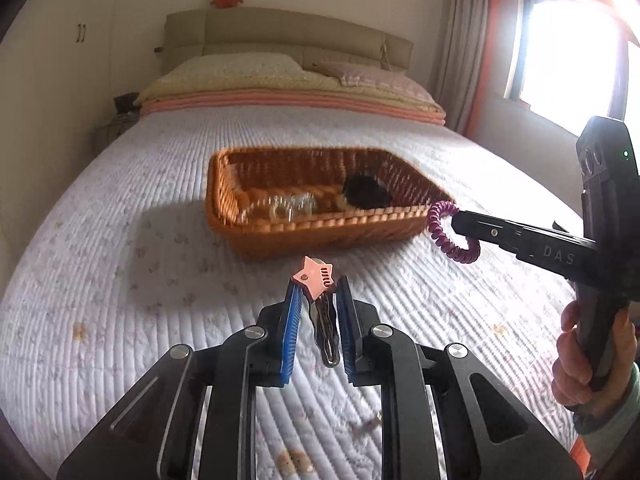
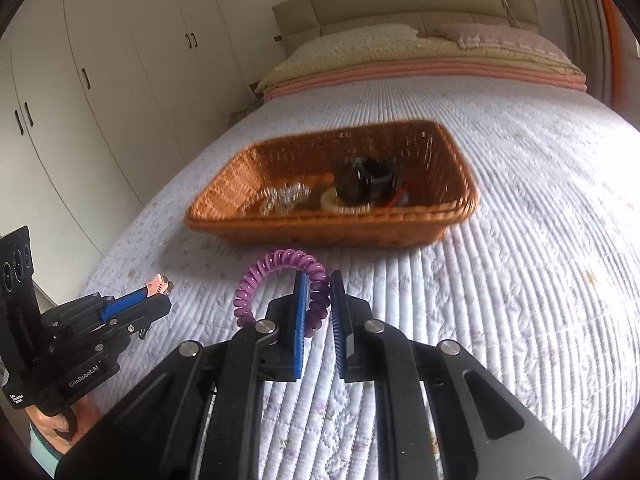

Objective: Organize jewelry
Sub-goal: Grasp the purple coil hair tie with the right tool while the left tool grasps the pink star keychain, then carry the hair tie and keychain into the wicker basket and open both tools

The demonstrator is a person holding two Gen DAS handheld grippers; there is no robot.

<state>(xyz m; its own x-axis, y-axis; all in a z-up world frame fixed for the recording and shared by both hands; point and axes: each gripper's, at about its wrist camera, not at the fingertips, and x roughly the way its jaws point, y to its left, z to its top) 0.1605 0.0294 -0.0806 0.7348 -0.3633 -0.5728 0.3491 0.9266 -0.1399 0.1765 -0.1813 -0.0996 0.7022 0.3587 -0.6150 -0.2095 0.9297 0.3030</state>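
Left gripper (image 1: 316, 300) clamps a pink star clip (image 1: 314, 276); right gripper (image 2: 318, 300) clamps a purple coil tie (image 2: 276, 280). Both hang above the quilt (image 1: 120, 240). Basket (image 1: 320, 228) lies ahead; right load nearer, at its near right corner.

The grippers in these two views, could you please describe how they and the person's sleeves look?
Both are black angular metal frames with round silver screws and blue ribbed pads on the fingers. The right gripper carries white letters "DAS" and a small green light on its body; the left gripper reads "GenRobot.AI" in white. The sleeve at each wrist is pale grey-green.
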